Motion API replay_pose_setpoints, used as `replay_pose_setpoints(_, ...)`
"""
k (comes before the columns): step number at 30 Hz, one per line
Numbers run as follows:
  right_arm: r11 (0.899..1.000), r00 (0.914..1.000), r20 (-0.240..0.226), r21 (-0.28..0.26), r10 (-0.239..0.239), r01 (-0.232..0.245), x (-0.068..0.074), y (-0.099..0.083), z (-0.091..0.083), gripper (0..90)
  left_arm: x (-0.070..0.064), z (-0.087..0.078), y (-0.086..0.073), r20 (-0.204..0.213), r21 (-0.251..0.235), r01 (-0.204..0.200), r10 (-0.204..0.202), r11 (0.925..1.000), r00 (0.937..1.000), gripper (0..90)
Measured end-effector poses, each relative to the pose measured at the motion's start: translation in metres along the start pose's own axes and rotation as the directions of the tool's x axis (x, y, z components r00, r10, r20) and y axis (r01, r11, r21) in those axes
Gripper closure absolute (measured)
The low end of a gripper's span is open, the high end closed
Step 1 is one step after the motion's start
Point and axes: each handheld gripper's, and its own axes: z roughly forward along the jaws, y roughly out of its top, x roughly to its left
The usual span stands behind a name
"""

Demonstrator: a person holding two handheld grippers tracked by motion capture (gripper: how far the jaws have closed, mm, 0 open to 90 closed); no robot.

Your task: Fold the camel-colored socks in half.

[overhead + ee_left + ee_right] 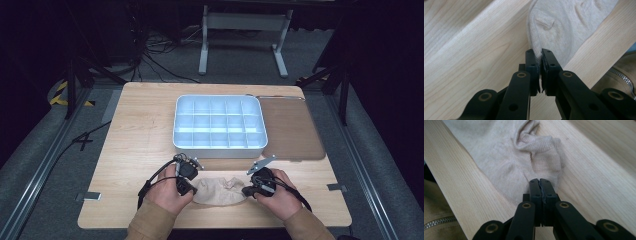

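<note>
wooden table [135, 135] | beige sock [218, 191] | compartment tray [219, 122] | brown mat [292, 129]

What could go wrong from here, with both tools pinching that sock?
1. The left tool grips only the thin edge of the sock; it might slip out under tension.
2. The right tool also holds a narrow bit of the hem, so pulling apart could free one end.
3. The sock lies near the table front edge and could slide off if dropped.

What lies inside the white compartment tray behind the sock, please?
The white compartment tray shows bare cells in the high view; the near row's floor hides behind its front wall.
</note>
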Motion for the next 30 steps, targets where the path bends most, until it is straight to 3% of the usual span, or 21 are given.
replay_pose_setpoints(10,1.0,0.9997,-0.002,0.002,-0.023,0.023,0.003,0.004,0.004,89.9,0.001,-0.005,-0.003,0.013,-0.007,0.012,-0.012,0.9999,0.9998,85.1)
replay_pose_setpoints(18,1.0,0.9998,-0.005,-0.02,-0.022,0.022,0.002,0.0,0.005,90.0,-0.013,-0.014,0.01,0.043,-0.078,-0.056,0.06,0.9954,0.9973,85.2)
replay_pose_setpoints(30,0.999,0.9996,-0.01,-0.042,-0.027,0.026,0.002,-0.003,0.005,90.0,-0.028,-0.01,0.034,0.074,-0.12,-0.121,0.13,0.9855,0.9887,85.1)
